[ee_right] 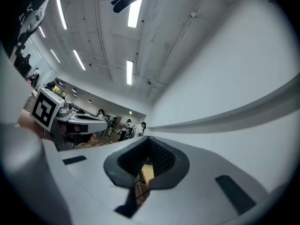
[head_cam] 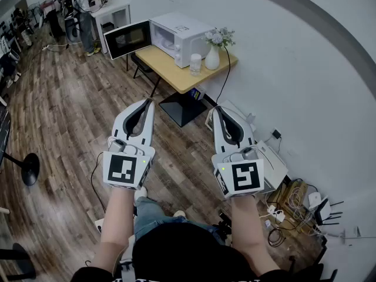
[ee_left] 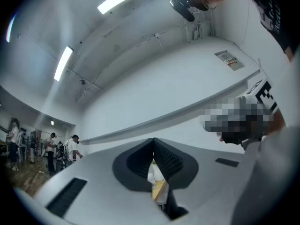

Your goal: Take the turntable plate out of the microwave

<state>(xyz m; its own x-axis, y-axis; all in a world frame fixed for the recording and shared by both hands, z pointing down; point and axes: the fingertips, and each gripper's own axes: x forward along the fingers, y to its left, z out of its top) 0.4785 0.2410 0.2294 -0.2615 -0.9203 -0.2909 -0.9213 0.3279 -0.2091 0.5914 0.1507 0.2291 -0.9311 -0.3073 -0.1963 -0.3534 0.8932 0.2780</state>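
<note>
A white microwave [head_cam: 179, 35] stands on a small wooden table [head_cam: 170, 69] across the room, its dark door [head_cam: 127, 39] swung open to the left. The turntable plate inside cannot be made out from here. My left gripper [head_cam: 150, 101] and right gripper [head_cam: 216, 108] are held side by side in front of me, well short of the table, both shut and empty. The left gripper view shows the closed jaws [ee_left: 153, 142] with a sliver of the table behind them. The right gripper view shows the same closed jaws [ee_right: 150, 142].
A white vase of flowers [head_cam: 212, 57] and a glass [head_cam: 195, 64] stand on the table right of the microwave. Cables and boxes [head_cam: 294, 198] lie along the right wall. A round black stand base [head_cam: 29, 168] is on the wooden floor at left. People [head_cam: 82, 4] stand far back.
</note>
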